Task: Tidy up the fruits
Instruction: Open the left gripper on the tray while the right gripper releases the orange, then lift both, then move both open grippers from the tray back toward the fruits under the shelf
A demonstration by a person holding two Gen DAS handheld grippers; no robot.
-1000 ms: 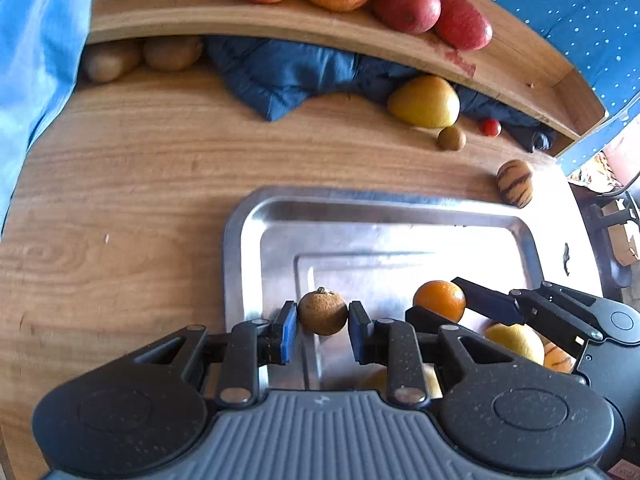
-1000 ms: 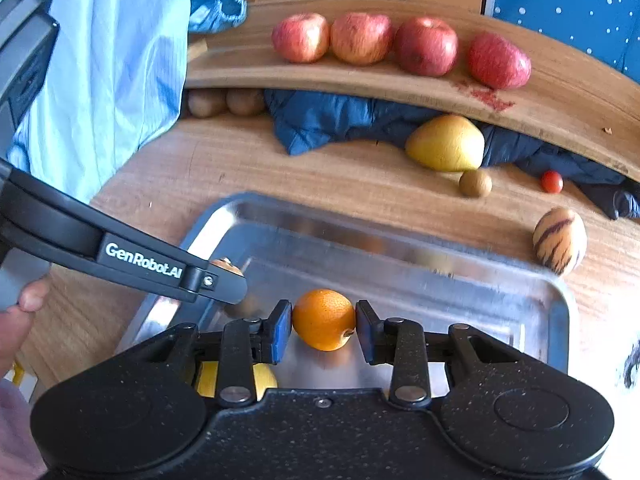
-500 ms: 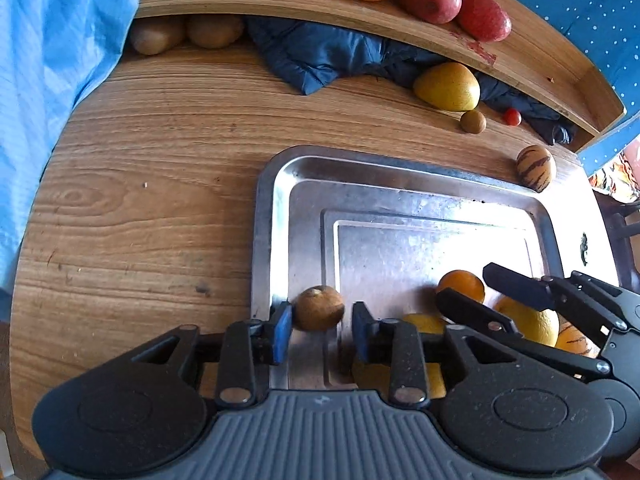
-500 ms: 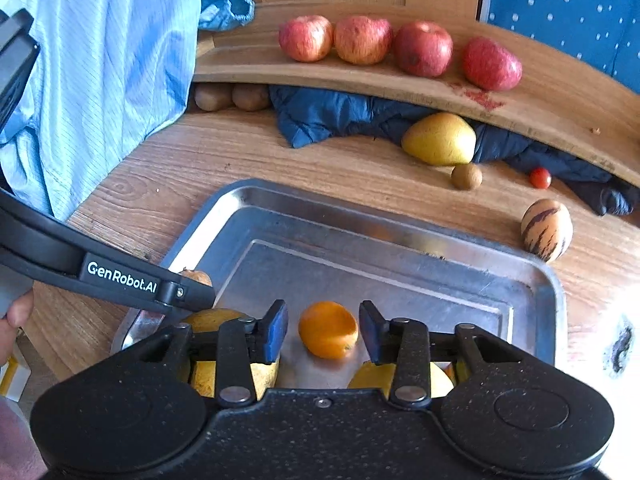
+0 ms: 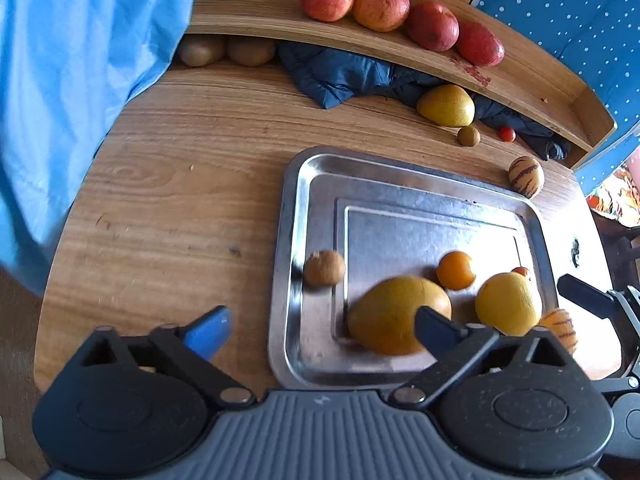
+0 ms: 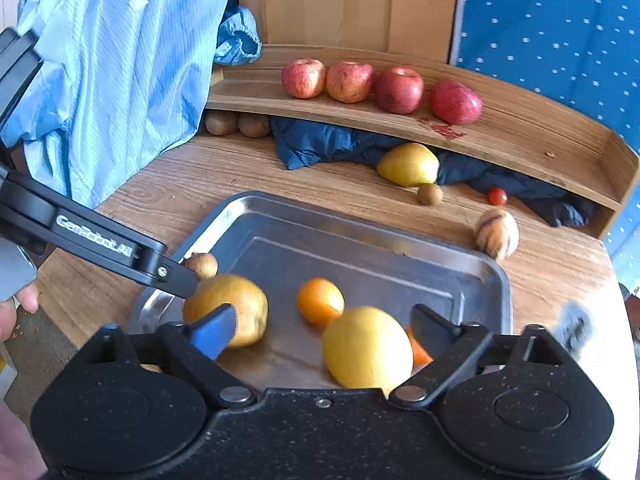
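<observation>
A round wooden surface (image 5: 168,184) carries a steel tray (image 5: 400,184), and behind it a curved wooden shelf (image 6: 520,136) holds a row of four red apples (image 6: 372,82). My left claw (image 5: 320,326) hangs spread wide and empty above the tray's near-left corner; my right claw (image 6: 322,330) is likewise splayed and holds nothing.

In the tray lie a small brown round fruit (image 5: 324,267), a brownish-yellow pear (image 5: 396,314), an orange (image 6: 320,301) and a yellow pear (image 6: 368,350). The yellow pear sits right between my right claw's fingers, close under the camera, so that one needs no reach.

Loose fruit waits beyond the tray's far edge: a third pear (image 6: 408,164) against the dark blue cloth (image 6: 320,142), its long axis crosswise to my right claw, a small brown fruit (image 6: 430,194) just beside it, a cherry tomato (image 6: 497,196), and a striped melon (image 6: 497,234) ahead and right. I judge my right claw the nearer one for all of these; the left would have to cross the whole tray.
</observation>
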